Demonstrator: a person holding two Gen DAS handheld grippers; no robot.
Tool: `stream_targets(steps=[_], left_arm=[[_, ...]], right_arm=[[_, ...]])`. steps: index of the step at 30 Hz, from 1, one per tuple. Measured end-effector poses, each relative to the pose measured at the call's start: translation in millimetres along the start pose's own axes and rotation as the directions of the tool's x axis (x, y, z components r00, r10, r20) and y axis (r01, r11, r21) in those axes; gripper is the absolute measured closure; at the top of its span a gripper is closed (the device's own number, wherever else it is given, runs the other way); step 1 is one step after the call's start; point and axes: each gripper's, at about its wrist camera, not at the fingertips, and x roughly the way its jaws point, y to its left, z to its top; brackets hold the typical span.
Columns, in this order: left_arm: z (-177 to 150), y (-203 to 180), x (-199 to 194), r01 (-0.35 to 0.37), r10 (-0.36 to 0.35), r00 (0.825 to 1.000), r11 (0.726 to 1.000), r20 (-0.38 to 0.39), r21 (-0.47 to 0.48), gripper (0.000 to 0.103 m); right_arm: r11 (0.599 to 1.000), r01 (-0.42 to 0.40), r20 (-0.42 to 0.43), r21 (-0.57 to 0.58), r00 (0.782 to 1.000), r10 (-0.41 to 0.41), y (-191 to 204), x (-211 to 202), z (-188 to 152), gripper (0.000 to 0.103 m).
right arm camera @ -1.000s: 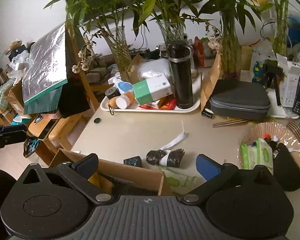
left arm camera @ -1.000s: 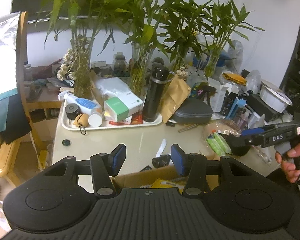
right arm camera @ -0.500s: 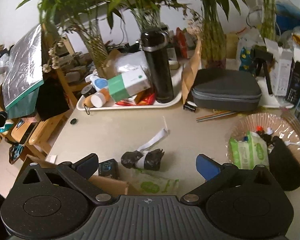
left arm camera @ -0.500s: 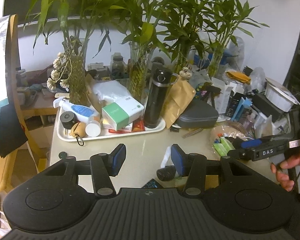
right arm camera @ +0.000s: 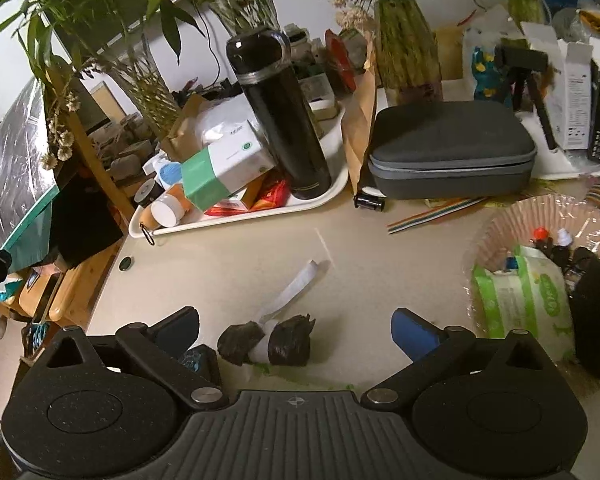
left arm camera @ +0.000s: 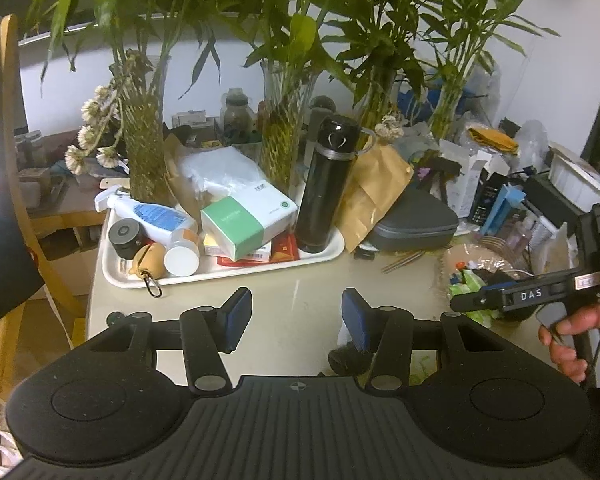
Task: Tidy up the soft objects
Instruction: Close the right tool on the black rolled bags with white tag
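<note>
Black bundle (right arm camera: 266, 342) lay ungrasped on the surface (right arm camera: 228, 264); both grippers, left gripper (left arm camera: 296, 318) and right gripper (right arm camera: 296, 330), had jaws released, nothing sorted.

I see a small dark, crumpled soft bundle (right arm camera: 266, 340) lying on its side on the beige counter (right arm camera: 240, 264), cinched round its middle by a white band whose loose tail (right arm camera: 296, 284) trails away flat across the surface toward the tray. Its two puffed black ends flare out either side of the band. From my left view only a dark edge of it (left arm camera: 340, 356) shows. A green-and-white soft pack (right arm camera: 516, 292) lies tilted in the plastic-lined basket (right arm camera: 540, 216) at right.
</note>
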Motion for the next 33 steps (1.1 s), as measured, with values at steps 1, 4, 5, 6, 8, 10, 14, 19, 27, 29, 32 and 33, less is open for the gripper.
stream_targets(steps=[1, 4, 5, 6, 8, 10, 14, 19, 27, 29, 32, 33], left_arm=[[0, 0, 3, 0.001, -0.001, 1.0, 1.0, -0.002, 0.0, 0.054], [1, 2, 11, -0.001, 0.001, 1.0, 1.0, -0.009, 0.0, 0.054], [0, 3, 13, -0.002, 0.002, 1.0, 1.0, -0.01, 0.0, 0.054], [-1, 4, 15, -0.004, 0.004, 1.0, 1.0, -0.012, 0.003, 0.054], [-4, 6, 20, -0.025, 0.025, 0.999, 1.0, -0.024, 0.005, 0.054], [-7, 10, 24, -0.034, 0.033, 0.998, 0.999, -0.045, -0.008, 0.054], [-8, 16, 27, -0.051, 0.049, 0.997, 0.998, -0.066, -0.026, 0.054], [-7, 16, 30, -0.105, 0.103, 0.992, 0.994, -0.076, -0.018, 0.039], [-14, 27, 40, -0.124, 0.114, 0.979, 0.991, -0.17, -0.047, 0.031], [-16, 31, 43, -0.125, 0.112, 0.974, 0.991, -0.196, -0.056, 0.031], [-18, 34, 44, -0.135, 0.119, 0.969, 0.989, -0.219, -0.064, 0.031], [-18, 35, 44, -0.136, 0.118, 0.967, 0.989, -0.224, -0.065, 0.031]], right_arm=[[1.0, -0.001, -0.009, -0.001, 1.0, 0.001, 0, 4, 2, 0.001], [1.0, -0.005, -0.048, -0.006, 0.999, 0.005, -1, 20, 7, 0.001], [1.0, -0.006, -0.061, -0.01, 0.998, 0.005, -1, 25, 8, 0.001], [1.0, -0.008, -0.08, -0.015, 0.997, 0.007, -1, 30, 10, 0.0], [1.0, -0.005, -0.122, -0.024, 0.993, 0.002, 1, 41, 13, 0.0], [0.999, -0.006, -0.159, -0.032, 0.987, 0.001, 2, 49, 15, 0.0], [0.999, 0.007, -0.23, -0.046, 0.973, -0.018, 6, 66, 23, 0.0], [0.997, 0.035, -0.293, -0.076, 0.954, -0.056, 18, 90, 36, 0.0], [0.987, 0.017, -0.456, -0.157, 0.886, -0.088, 49, 142, 43, 0.0], [0.983, 0.027, -0.478, -0.183, 0.871, -0.113, 53, 150, 44, 0.0], [0.988, 0.023, -0.503, -0.155, 0.859, -0.099, 51, 160, 49, 0.0], [0.989, 0.017, -0.514, -0.148, 0.853, -0.092, 50, 163, 50, 0.0]])
